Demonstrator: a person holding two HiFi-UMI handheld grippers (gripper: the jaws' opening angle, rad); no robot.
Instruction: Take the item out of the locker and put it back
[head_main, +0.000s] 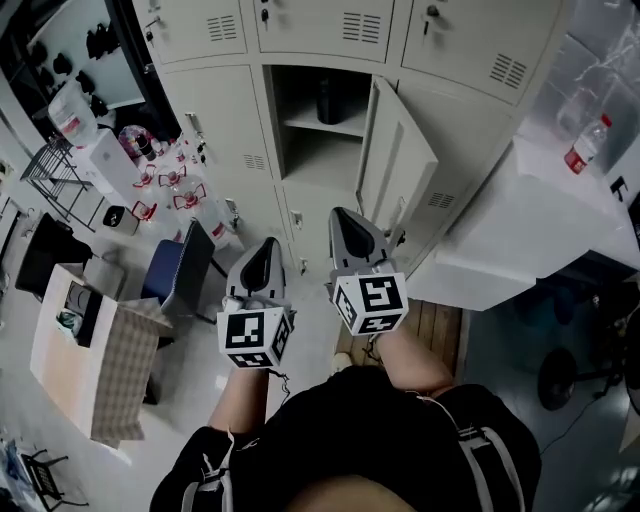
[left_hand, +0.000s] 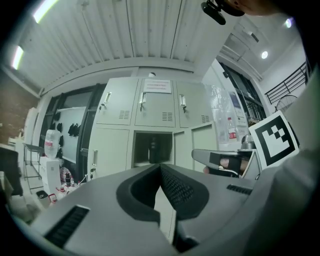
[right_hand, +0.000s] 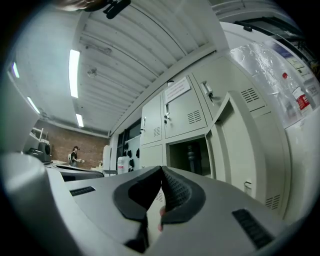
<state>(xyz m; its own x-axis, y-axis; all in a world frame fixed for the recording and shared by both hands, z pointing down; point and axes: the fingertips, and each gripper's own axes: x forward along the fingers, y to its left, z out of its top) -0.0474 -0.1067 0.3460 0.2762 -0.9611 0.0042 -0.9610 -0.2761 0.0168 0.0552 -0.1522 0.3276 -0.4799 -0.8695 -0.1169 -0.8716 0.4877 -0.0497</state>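
The locker (head_main: 395, 170) looks like smooth painted metal (a matt finish).

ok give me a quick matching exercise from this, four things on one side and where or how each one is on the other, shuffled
Things
1. locker door
2. dark bottle
3. red-label bottle
4. left gripper

Place or state
A. fingers together, nothing held
B. on the locker shelf
C. swung open
D. at the right, on the white top

Pairs: 1-C, 2-B, 3-D, 4-A
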